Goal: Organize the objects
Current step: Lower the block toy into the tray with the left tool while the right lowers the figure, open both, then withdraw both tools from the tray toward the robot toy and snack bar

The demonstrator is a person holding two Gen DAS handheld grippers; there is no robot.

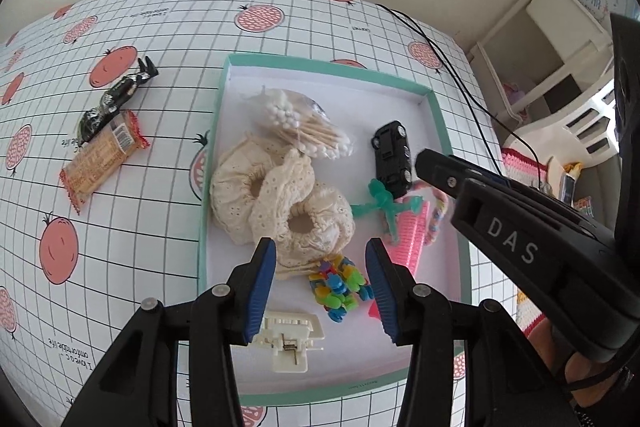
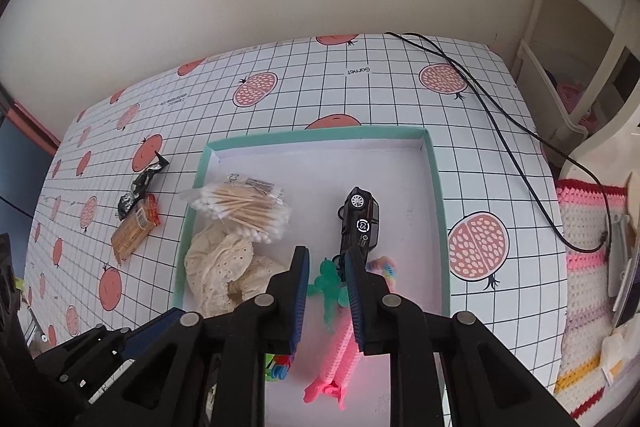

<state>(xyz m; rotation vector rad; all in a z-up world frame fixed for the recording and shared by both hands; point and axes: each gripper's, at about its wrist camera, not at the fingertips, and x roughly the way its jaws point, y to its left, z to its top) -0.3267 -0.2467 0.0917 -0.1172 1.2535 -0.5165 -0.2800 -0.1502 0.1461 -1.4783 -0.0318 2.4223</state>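
Your right gripper (image 2: 326,291) hangs released over the green figure (image 2: 330,291) near the tray's (image 2: 438,195) right wall, beside the car (image 2: 360,223). It looks light, rubbery, springy; pinch its torso. Left gripper (image 1: 320,283) released, empty

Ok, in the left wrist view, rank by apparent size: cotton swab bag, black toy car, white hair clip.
1. cotton swab bag
2. white hair clip, though it lies nearer the camera, so unsure
3. black toy car
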